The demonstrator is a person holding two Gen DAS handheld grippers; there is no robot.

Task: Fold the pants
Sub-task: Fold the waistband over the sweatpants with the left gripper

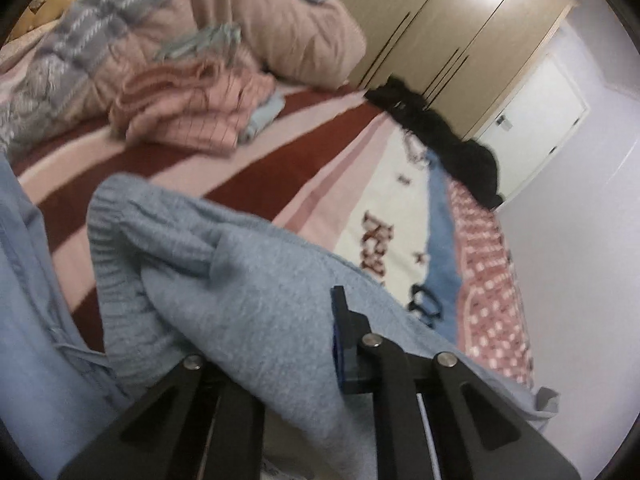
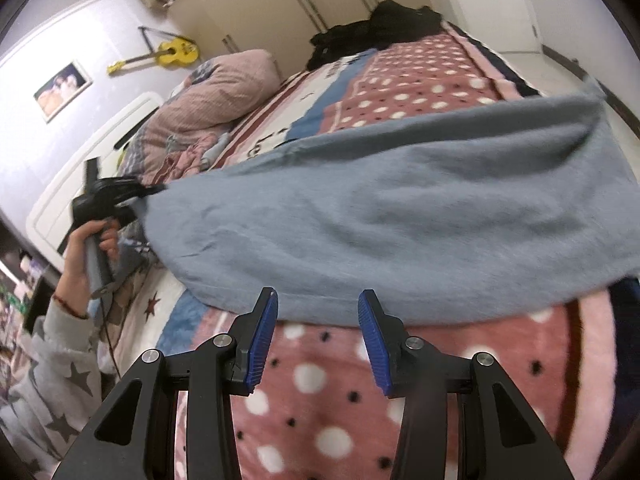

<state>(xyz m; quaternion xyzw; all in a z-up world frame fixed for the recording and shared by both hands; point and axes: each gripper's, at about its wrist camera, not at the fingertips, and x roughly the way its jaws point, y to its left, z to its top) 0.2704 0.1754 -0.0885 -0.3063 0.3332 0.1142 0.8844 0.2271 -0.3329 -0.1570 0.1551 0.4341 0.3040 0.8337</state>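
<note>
Grey-blue knit pants (image 1: 240, 280) drape over my left gripper (image 1: 322, 312), which is shut on the cloth. Only one of its fingers (image 1: 346, 320) shows; the other is hidden under the fabric. In the right wrist view the pants (image 2: 380, 208) hang stretched across the bed, one end pinched by the left gripper (image 2: 154, 191) in a person's hand (image 2: 86, 248). My right gripper (image 2: 318, 296) stands open just short of the pants' near edge, with nothing between its blue pads (image 2: 262, 336).
The bed has a dotted pink blanket (image 2: 320, 380). On it lie a pile of pink clothes (image 1: 188, 108), a pink quilt (image 1: 248, 24), a black garment (image 1: 452, 136) and a pair of glasses (image 1: 426, 304). Light blue cloth (image 1: 32, 300) hangs at the left. Wardrobe doors (image 1: 460, 32) stand behind.
</note>
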